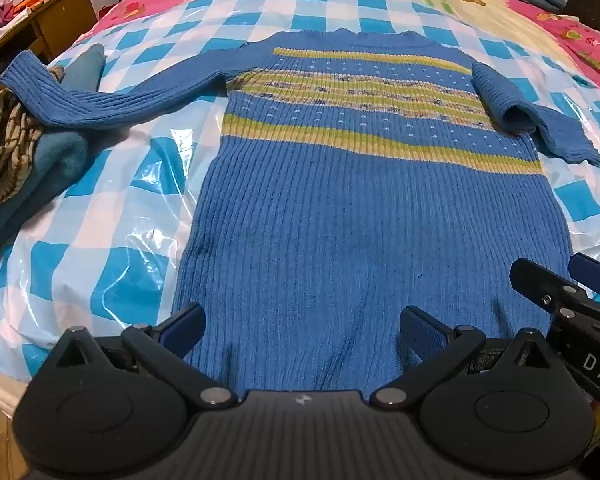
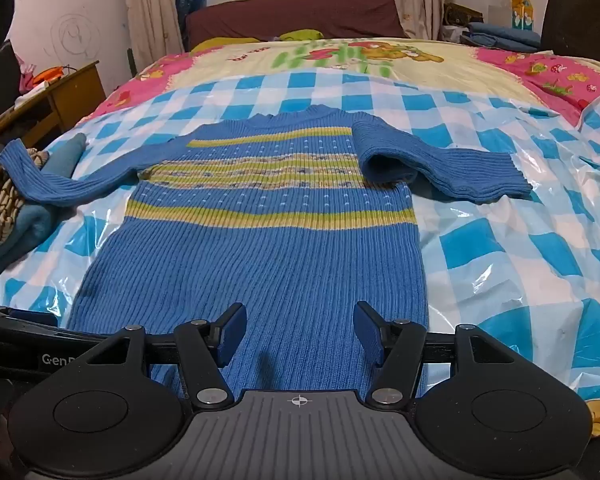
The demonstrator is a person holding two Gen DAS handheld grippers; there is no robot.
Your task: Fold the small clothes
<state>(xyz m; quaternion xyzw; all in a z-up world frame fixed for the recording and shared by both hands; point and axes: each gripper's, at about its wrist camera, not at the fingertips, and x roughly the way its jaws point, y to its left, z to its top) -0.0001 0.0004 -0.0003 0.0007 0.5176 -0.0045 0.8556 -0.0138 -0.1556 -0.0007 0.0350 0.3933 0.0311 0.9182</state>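
Observation:
A small blue knit sweater [image 1: 352, 216] with yellow-green stripes lies flat on the checkered plastic sheet, neck away from me; it also shows in the right wrist view [image 2: 260, 248]. Its left sleeve [image 1: 100, 100] stretches out over a pile of clothes. Its right sleeve [image 1: 540, 120] is bent back on itself at the chest edge. My left gripper [image 1: 300, 332] is open over the left part of the hem. My right gripper [image 2: 300, 334] is open over the right part of the hem, and its fingers [image 1: 540, 280] show in the left wrist view.
A pile of clothes [image 1: 24, 152], teal and beige striped, lies at the left on the bed. The blue-white checkered plastic sheet [image 2: 500, 240] covers the cartoon bedspread [image 2: 340, 56]. A wooden desk [image 2: 60, 96] stands left of the bed. Folded blue cloth [image 2: 500, 36] lies far right.

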